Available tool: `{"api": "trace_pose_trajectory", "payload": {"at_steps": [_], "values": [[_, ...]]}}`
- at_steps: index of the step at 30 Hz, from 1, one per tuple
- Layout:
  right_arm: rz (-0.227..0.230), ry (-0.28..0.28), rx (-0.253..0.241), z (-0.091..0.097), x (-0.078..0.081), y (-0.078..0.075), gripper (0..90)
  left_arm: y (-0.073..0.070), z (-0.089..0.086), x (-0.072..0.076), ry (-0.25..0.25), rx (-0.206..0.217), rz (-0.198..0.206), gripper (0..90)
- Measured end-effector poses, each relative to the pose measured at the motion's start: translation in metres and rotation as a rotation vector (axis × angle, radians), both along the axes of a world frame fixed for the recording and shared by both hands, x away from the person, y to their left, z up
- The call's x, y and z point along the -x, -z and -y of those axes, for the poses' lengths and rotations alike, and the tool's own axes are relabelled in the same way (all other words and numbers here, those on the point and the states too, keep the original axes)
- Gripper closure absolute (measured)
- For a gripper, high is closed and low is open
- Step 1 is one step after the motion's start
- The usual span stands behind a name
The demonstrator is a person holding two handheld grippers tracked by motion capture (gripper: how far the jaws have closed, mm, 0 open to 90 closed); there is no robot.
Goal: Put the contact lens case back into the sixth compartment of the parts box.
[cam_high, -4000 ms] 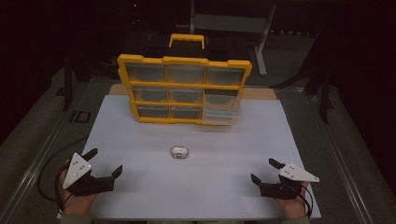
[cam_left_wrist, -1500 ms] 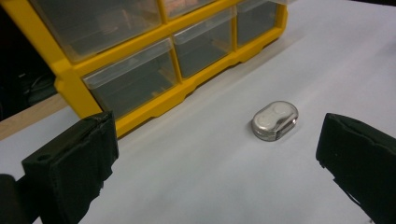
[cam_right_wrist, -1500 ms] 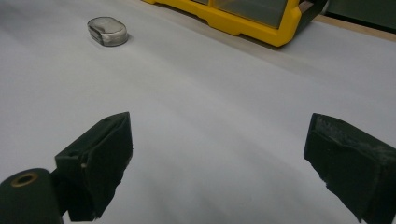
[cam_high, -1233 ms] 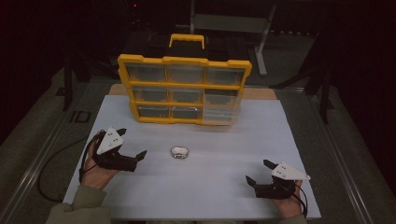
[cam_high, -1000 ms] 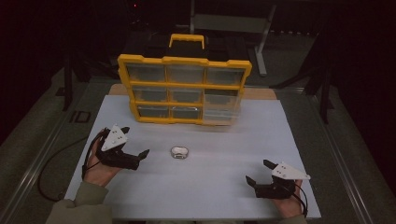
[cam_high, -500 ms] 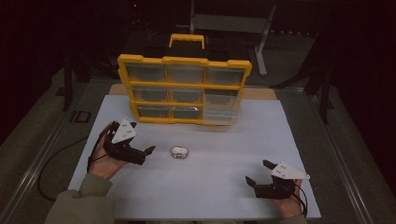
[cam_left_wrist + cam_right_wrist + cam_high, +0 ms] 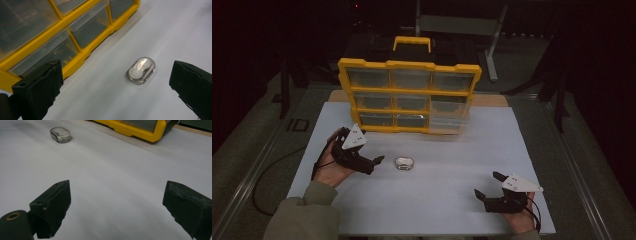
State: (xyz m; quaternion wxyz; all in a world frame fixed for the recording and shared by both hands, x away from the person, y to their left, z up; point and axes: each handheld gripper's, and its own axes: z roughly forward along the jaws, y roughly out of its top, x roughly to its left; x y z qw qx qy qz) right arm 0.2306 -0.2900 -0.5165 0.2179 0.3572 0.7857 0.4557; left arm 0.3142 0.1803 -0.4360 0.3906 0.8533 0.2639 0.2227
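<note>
High view: a small clear oval case (image 7: 404,163) is seen lying on the white table sheet (image 7: 437,200), just in front of a yellow drawer organizer (image 7: 409,95) that stands upright at the far edge. The left gripper (image 7: 374,161) is held just beside the case, on its left, with its jaws pointed toward it. The right gripper (image 7: 487,187) is rested well apart, near the front right corner of the sheet.

From the left gripper view, the case (image 7: 141,70) is shown ahead of the jaws and between their lines, a little nearer the right-hand jaw, untouched. Its long axis is seen running diagonally, from lower left to upper right. The left jaws are spread wide and nothing is held in them.

From the right gripper view, the case (image 7: 60,134) is seen far off at upper left. The right jaws are likewise wide apart and empty.

The left gripper is judged the nearer, so a forward advance would be called for.
</note>
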Motion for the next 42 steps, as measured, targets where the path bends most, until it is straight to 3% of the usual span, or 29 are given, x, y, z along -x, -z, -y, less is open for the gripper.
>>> {"api": "trace_pose_trajectory", "payload": {"at_steps": [14, 42], "values": [[-0.004, -0.007, 0.002, -0.001, 0.000, 0.001, 8.0, 0.004, 0.010, -0.009, 0.014, -0.023, -0.007, 0.0], [-0.011, -0.009, 0.000, -0.001, -0.001, 0.002, 8.0, 0.016, 0.023, -0.026, 0.032, -0.068, -0.057, 0.0]]}}
